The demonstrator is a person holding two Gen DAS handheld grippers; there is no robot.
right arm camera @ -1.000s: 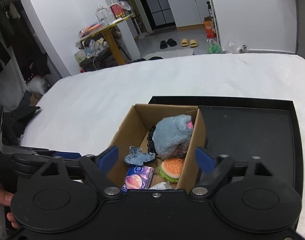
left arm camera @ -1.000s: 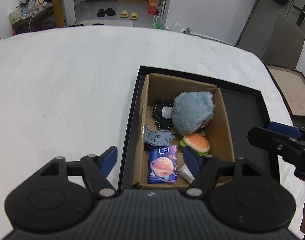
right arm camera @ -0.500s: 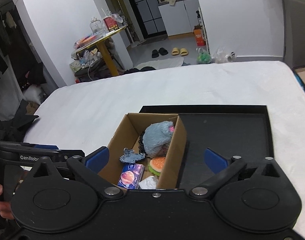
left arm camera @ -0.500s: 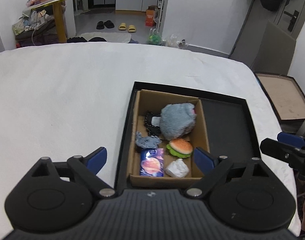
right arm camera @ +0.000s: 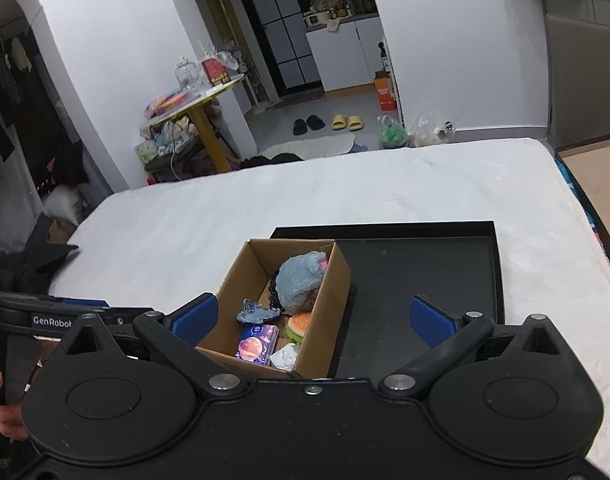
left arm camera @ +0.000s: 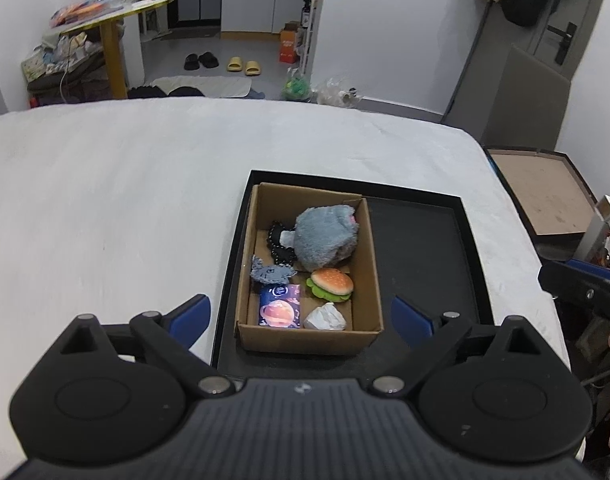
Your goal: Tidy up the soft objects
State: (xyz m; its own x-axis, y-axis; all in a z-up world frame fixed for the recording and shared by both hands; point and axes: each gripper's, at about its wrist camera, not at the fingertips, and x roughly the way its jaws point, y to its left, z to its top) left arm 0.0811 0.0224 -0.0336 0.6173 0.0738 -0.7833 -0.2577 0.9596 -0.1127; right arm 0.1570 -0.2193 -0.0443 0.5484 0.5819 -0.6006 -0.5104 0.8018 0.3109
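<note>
A cardboard box (left arm camera: 369,264) stands in the left half of a black tray (left arm camera: 425,256) on a white surface. In the box lie a grey plush (left arm camera: 325,236), a burger toy (left arm camera: 332,283), a small blue-grey plush (left arm camera: 271,273), a black beaded piece (left arm camera: 279,242), a planet-print tissue pack (left arm camera: 280,310) and a white wad (left arm camera: 325,318). My left gripper (left arm camera: 299,314) hangs above and short of the box, its jaws opening with nothing between them. My right gripper (right arm camera: 313,316) is open and empty, also back from the box (right arm camera: 329,304).
The tray's right half (right arm camera: 421,280) is bare. A second black tray with a brown bottom (left arm camera: 545,192) sits off the right edge. Beyond the white surface (left arm camera: 125,200) are a yellow table (left arm camera: 113,36) and slippers on the floor.
Both grippers have drawn back and risen from the box, which now looks smaller and farther. Both pairs of jaws have spread wider.
</note>
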